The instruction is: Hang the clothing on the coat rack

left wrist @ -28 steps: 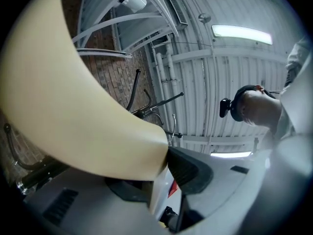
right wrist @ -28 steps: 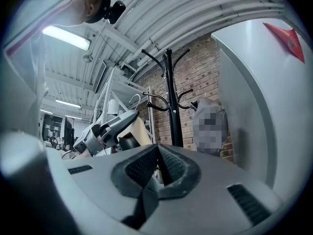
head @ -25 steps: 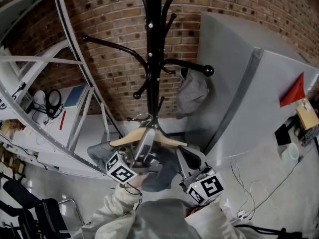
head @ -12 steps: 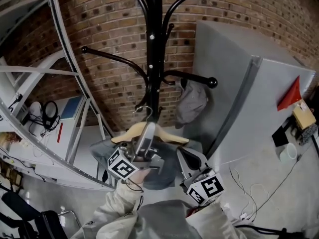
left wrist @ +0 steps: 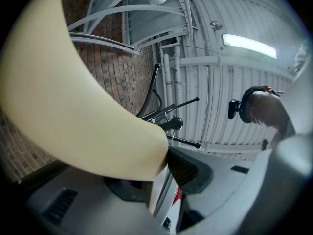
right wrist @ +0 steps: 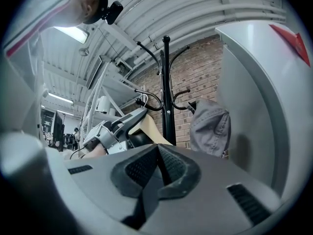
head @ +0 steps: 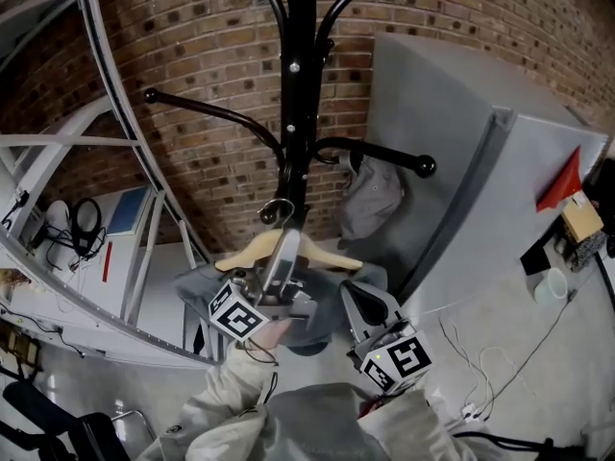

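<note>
A black coat rack (head: 299, 94) stands against the brick wall, with curved arms that end in knobs. My left gripper (head: 284, 248) is shut on a pale wooden hanger (head: 252, 252) just below its metal hook (head: 278, 210). The hook is close to the pole, touching no arm that I can see. A grey garment (head: 322, 307) droops from the hanger. In the left gripper view the hanger (left wrist: 73, 102) fills the frame, clamped in the left gripper (left wrist: 164, 168). My right gripper (head: 354, 298) is shut and empty to the right of the garment; its pads (right wrist: 146, 168) meet.
A grey cloth (head: 372, 188) hangs on the rack's right arm (head: 384, 152). A tall grey cabinet (head: 480, 190) stands at the right, a white metal shelf frame (head: 106, 152) at the left. Headphones (head: 82, 221) lie on a low shelf. A white cup (head: 552, 282) sits by cables.
My left gripper has lifted the hanger and its garment a little, bringing the hook up closer to the rack's pole. The right gripper has stayed put.
</note>
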Tool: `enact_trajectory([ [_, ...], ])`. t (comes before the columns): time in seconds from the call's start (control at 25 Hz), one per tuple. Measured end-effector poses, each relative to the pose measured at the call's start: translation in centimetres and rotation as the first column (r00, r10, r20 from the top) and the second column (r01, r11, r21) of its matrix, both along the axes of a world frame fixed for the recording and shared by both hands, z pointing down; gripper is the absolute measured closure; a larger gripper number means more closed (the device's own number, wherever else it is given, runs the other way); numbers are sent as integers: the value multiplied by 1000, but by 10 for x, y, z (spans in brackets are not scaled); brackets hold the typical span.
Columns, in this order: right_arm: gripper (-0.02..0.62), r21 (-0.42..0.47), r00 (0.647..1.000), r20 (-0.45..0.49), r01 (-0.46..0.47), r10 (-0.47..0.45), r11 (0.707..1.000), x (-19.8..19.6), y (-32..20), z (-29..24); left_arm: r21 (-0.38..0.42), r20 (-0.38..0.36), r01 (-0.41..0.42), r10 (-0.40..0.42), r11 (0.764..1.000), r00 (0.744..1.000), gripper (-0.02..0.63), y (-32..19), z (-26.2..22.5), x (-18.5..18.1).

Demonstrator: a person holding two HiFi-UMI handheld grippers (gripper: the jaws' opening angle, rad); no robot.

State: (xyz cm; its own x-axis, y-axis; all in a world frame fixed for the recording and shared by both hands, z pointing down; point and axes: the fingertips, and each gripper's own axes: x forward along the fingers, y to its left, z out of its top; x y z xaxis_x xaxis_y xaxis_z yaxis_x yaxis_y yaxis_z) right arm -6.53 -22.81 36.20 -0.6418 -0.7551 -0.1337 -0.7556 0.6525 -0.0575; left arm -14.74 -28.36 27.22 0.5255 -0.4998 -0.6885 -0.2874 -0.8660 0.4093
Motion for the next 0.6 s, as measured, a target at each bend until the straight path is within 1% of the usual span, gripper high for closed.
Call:
enact_trajectory([
  [0.6, 571, -27, 1000, -2, -31, 31, 999, -1, -11, 9, -62, 11, -12, 13, 998, 1000, 486, -27, 24, -6],
])
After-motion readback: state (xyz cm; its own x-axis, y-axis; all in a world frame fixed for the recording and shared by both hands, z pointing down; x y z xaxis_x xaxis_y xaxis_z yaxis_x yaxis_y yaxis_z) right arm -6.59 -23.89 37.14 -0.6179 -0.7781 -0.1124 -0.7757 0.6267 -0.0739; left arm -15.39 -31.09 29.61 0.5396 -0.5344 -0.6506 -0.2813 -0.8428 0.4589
